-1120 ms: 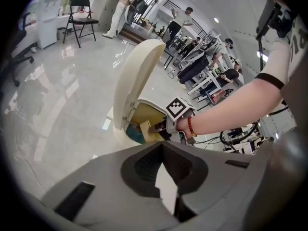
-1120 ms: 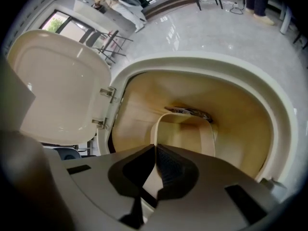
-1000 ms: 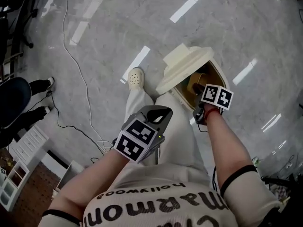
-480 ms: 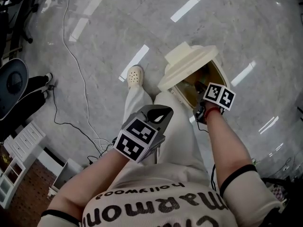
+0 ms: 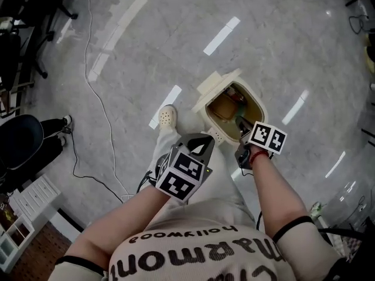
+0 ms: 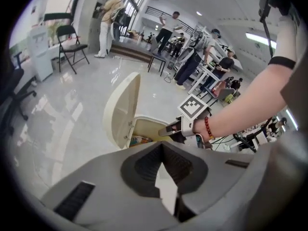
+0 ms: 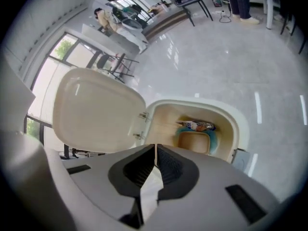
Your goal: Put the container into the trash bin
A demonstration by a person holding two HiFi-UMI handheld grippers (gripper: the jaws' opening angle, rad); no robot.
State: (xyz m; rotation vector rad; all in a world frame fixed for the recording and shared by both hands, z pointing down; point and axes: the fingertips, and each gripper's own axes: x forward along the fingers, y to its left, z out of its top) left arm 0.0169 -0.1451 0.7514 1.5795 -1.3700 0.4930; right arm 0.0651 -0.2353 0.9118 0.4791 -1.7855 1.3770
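A cream trash bin [image 5: 258,111] stands on the floor with its lid [image 5: 212,87] swung up. A tan container [image 7: 195,141] with a teal rim lies inside it on other litter, and shows as a brown shape [image 5: 225,106] in the head view. My right gripper [image 5: 239,122] hangs over the bin's near rim, jaws shut, nothing in them. The same closed pair [image 7: 155,149] points at the opening [image 7: 202,114]. My left gripper [image 5: 202,140] is held over my leg, left of the bin, shut and empty [image 6: 162,146]. It looks toward the right gripper [image 6: 174,128].
My trouser leg and white shoe [image 5: 167,117] are just left of the bin. A white cable [image 5: 88,98] trails across the grey floor at left. A black chair [image 5: 20,142] and white drawers [image 5: 29,195] sit at far left. Several people and chairs [image 6: 67,37] stand far off.
The head view has pulled back and the bin looks smaller. Its lid has swung further up, baring the whole opening. The right gripper stays at the near rim.
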